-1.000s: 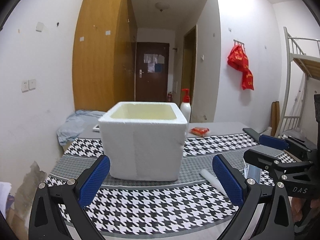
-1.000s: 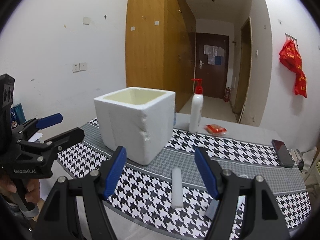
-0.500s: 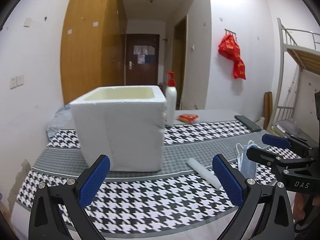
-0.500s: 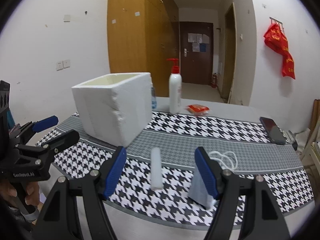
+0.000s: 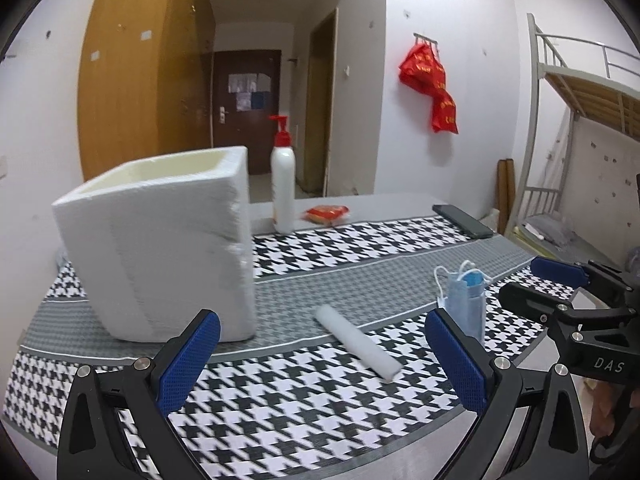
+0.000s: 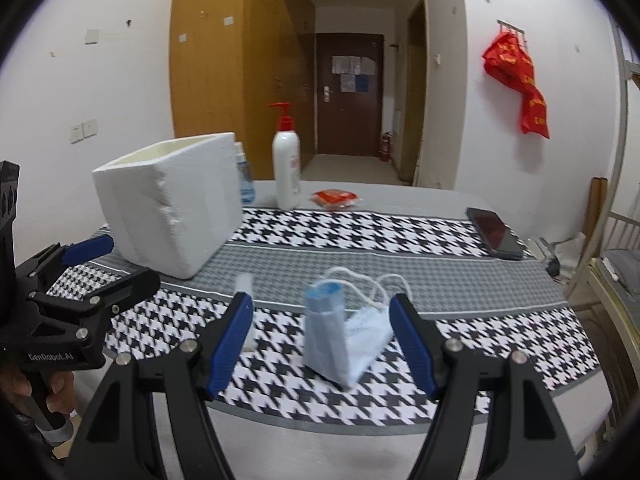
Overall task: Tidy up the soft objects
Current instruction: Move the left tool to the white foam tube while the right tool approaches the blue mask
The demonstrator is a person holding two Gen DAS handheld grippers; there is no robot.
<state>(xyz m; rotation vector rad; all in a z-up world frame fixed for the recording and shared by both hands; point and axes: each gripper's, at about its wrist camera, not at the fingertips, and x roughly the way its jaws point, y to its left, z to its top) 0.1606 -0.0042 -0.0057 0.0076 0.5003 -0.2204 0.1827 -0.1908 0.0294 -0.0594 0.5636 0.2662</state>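
A white foam box (image 5: 160, 248) with an open top stands on the houndstooth cloth (image 5: 280, 412); it also shows in the right wrist view (image 6: 172, 208). A white foam roll (image 5: 358, 342) lies to its right, partly hidden behind a finger in the right wrist view (image 6: 244, 284). A folded blue face mask (image 6: 340, 336) with white ear loops stands in front of my right gripper (image 6: 320, 344), which is open and empty; the mask also shows in the left wrist view (image 5: 464, 300). My left gripper (image 5: 320, 360) is open and empty, before the roll.
A white pump bottle with a red top (image 6: 286, 164), a red packet (image 6: 334, 198) and a small spray bottle (image 6: 245, 184) stand at the back. A dark phone (image 6: 494, 232) lies at the right. A bunk bed frame (image 5: 580, 120) is to the right.
Both grippers have swung to the right. The box has slid left in both views, and the mask has come between the right gripper's fingers. Both stay open.
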